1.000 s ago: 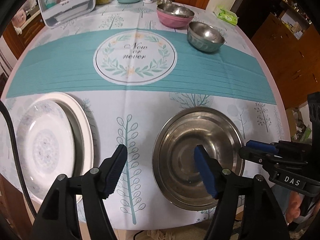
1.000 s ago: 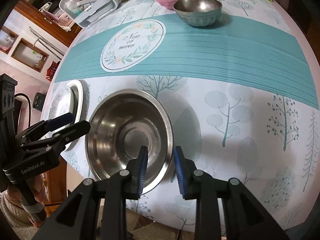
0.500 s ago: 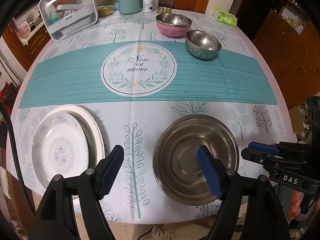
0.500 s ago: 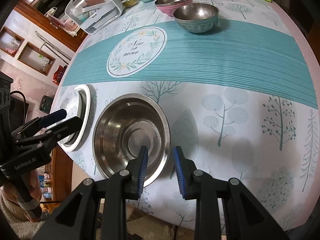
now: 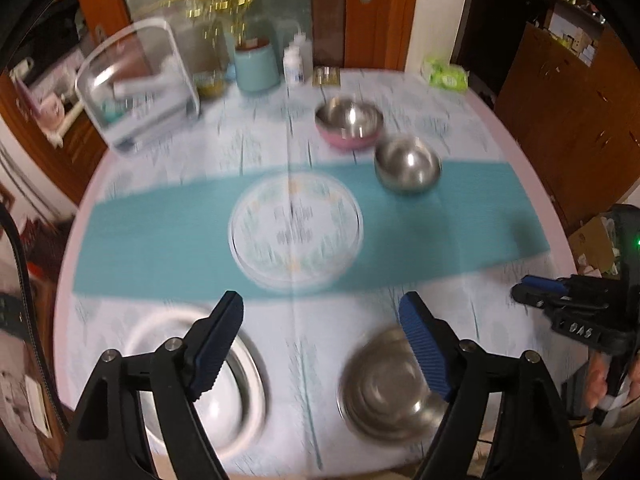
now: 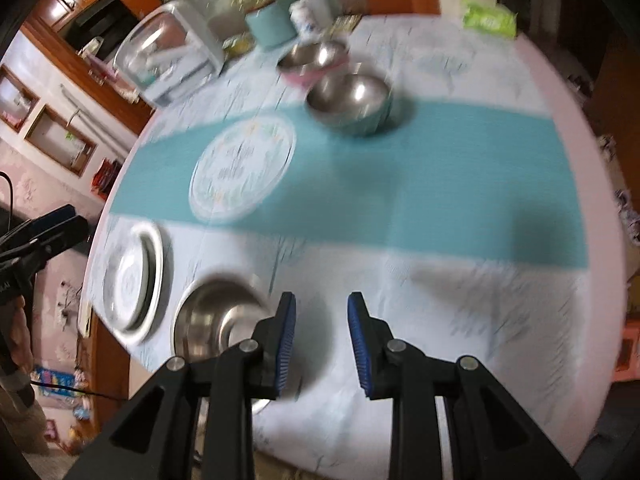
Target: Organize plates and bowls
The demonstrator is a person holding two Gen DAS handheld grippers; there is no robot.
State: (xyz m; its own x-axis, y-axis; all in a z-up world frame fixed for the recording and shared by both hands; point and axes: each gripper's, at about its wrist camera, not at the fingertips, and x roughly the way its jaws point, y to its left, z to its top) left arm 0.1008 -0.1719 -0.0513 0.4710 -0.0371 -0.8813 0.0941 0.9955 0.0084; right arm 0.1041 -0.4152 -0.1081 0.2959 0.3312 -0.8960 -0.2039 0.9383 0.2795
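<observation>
L gripper (image 5: 320,340) hangs above the near edge of the bench (image 5: 500,128), jaws opening wide, nothing between them. R gripper (image 6: 322,340) jaws set narrow, a gap showing, also gripping nothing.

Task things: big steel bowl (image 5: 384,388) near-right, white plates (image 5: 240,392) stacked near-left, w/ a steel-looking dish under the top plate. Far side: small steel bowl (image 5: 408,166) on the teal band, steel bowl nested in pink bowl (image 5: 348,126) just behind it.

Risks, as I judge: big bowl and plates both sit close to the near bench edge, so a clumsy nudge from either gripper could slide them off. Steel rims are slick; a shallow pinch may slip. Reaching for the far bowls passes over the near ones, so a low arm could clip them. Clutter at far-left (clear container (image 5: 136,84), teal jar (image 5: 256,66), bottles) limits room there.

Hard to tell: both views motion-blurred; plate count unclear; L jaws cover part of plates & big bowl; near bench edge cut off
</observation>
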